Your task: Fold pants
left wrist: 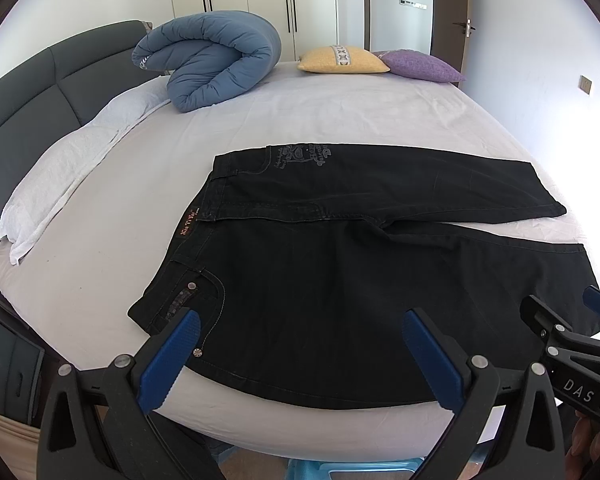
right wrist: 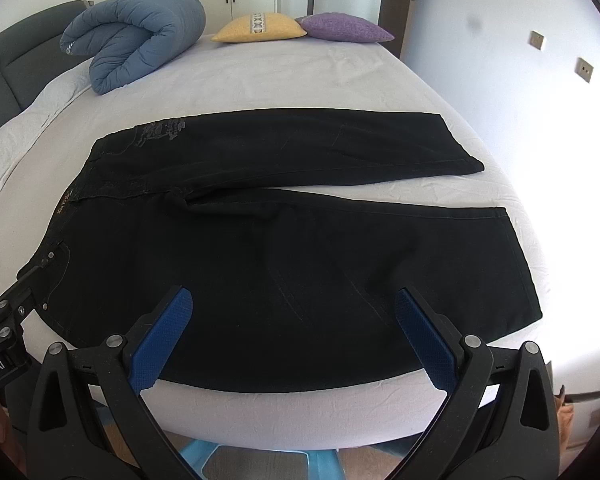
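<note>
Black pants lie flat on the bed, waistband to the left, both legs spread out to the right with a narrow gap of sheet between them. My left gripper hovers open above the near edge by the front pocket, nothing between its blue pads. My right gripper is open above the near leg, also holding nothing. The right gripper's body shows at the right of the left wrist view. The left gripper's body shows at the left edge of the right wrist view.
The bed's white sheet extends far behind the pants. A rolled blue duvet, a yellow cushion and a purple cushion sit at the far side. White pillows and a grey headboard are left. A blue stool stands below.
</note>
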A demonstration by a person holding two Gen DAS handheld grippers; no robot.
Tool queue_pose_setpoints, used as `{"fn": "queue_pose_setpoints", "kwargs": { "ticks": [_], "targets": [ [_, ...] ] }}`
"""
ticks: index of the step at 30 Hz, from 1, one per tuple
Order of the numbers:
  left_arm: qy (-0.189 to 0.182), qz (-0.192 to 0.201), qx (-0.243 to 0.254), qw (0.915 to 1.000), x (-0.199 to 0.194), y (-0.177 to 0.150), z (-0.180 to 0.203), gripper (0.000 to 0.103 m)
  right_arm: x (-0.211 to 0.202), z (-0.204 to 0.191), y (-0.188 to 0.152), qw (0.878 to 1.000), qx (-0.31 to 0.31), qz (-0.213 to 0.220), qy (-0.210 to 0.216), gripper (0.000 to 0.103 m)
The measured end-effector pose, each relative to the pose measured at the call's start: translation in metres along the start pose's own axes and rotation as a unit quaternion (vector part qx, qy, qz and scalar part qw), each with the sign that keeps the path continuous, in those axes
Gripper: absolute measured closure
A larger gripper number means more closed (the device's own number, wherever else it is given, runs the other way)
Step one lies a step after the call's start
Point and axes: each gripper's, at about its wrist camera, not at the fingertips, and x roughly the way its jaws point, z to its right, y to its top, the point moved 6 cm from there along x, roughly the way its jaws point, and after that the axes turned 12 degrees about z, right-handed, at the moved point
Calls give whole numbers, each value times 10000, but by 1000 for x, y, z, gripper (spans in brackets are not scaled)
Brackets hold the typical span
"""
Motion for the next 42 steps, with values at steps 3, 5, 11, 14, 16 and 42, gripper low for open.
{"fn": "queue_pose_setpoints", "kwargs": {
  "ticks": [3,5,11,14,16,42],
  "targets": [
    [1,0,0,10000,0,1,0,0,0,0,0,10000,0,1,-4,0],
    [2,4,-4,10000,0,1,0,0,0,-2,-1,10000,-8,-3,6,0],
    [-4,-6,-1,10000,0,1,0,0,-1,-6,-2,10000,-14,-5,11,0],
    [-2,-5,-1,10000,0,1,0,0,-1,-6,-2,10000,-14,-4,11,0],
    [0,-1,-2,10000,-1,0,-1,0,-1,-6,-2,10000,-16,-5,11,0],
    [96,140,197,9997,1,-3,-12,0,6,-26,-4,9999,-89,-95,95,0]
  ]
}}
